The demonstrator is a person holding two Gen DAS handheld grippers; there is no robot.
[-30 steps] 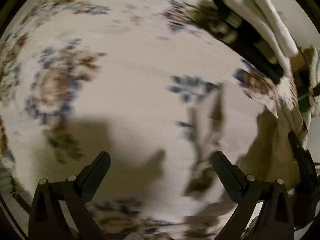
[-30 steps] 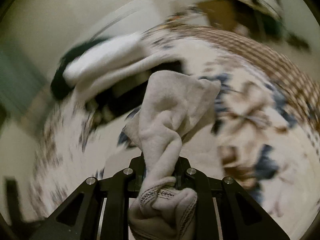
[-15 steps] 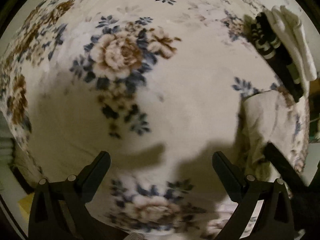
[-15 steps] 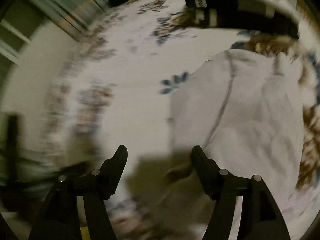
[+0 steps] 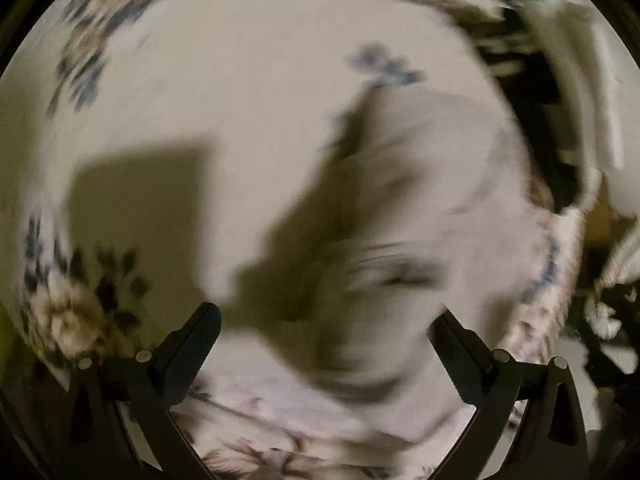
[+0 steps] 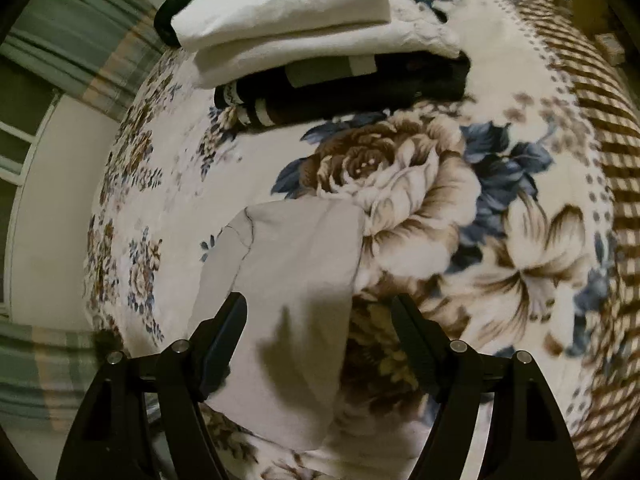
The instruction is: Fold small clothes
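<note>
A small pale grey garment [image 6: 292, 304] lies spread flat on the floral blanket [image 6: 500, 240]. My right gripper [image 6: 318, 320] is open and empty just above the garment's near end. In the blurred left wrist view the same garment [image 5: 412, 216] lies ahead and to the right. My left gripper [image 5: 326, 332] is open and empty over its near edge.
A stack of folded clothes sits at the far side of the blanket: white pieces [image 6: 288, 12] on top of black striped ones [image 6: 352, 92]. It also shows in the left wrist view [image 5: 560, 92] at the upper right. A green striped curtain [image 6: 64, 56] hangs at the left.
My right gripper let go of the grey garment, which now lies flat on the blanket, and has drawn back. My left gripper swung right toward the garment.
</note>
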